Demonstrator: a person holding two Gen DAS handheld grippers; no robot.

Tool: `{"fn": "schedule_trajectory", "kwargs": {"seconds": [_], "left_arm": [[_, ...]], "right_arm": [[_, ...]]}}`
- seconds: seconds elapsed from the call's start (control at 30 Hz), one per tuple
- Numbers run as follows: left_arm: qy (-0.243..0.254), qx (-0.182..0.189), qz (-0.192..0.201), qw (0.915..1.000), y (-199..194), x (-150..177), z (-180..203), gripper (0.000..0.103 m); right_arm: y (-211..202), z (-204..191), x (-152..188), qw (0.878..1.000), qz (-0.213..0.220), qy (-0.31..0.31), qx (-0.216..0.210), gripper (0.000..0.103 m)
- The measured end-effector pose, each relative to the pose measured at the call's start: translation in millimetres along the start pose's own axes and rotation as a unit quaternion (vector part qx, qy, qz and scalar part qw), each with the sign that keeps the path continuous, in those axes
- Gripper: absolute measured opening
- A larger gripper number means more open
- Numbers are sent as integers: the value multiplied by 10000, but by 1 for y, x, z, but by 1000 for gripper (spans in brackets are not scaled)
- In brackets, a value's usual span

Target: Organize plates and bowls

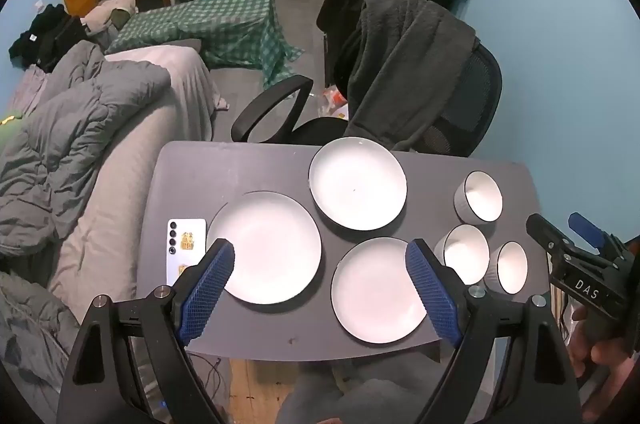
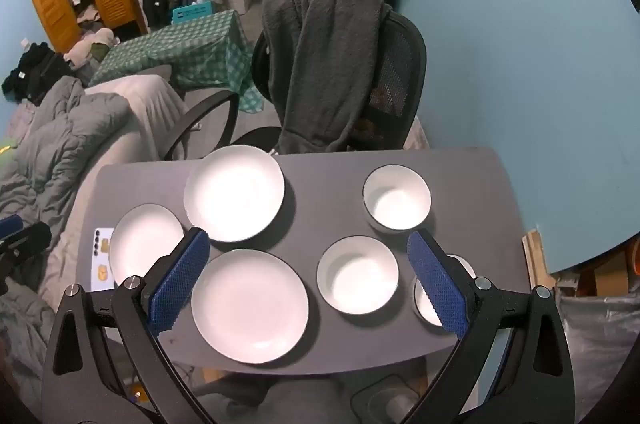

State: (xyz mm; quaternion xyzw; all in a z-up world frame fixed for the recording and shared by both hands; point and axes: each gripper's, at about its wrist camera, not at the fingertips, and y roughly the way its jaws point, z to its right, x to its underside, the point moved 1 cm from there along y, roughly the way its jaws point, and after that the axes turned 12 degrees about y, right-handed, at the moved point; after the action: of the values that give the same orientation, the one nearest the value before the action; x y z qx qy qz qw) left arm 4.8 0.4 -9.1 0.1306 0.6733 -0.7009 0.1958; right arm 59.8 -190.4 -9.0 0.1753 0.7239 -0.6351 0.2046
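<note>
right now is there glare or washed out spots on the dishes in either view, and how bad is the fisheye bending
Right wrist view: the near plate and middle bowl are blown out to flat white, with dark shadows beside them. Left wrist view: exposure is milder, and the far plate keeps its grey shading. Both views: the table edges bow and black corners frame the image.
</note>
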Motion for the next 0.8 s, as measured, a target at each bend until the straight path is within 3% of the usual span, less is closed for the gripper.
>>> {"fn": "schedule_trajectory", "kwargs": {"seconds": [0.27, 0.8], "left_arm": [[-94, -98, 153, 9998, 1, 17, -3, 89], [-134, -208, 165, 9996, -10, 9, 3, 89]], "right_arm": [[1, 2, 3, 10000, -18, -20, -14, 97], [0, 3, 6, 9998, -103, -108, -105, 97]]}}
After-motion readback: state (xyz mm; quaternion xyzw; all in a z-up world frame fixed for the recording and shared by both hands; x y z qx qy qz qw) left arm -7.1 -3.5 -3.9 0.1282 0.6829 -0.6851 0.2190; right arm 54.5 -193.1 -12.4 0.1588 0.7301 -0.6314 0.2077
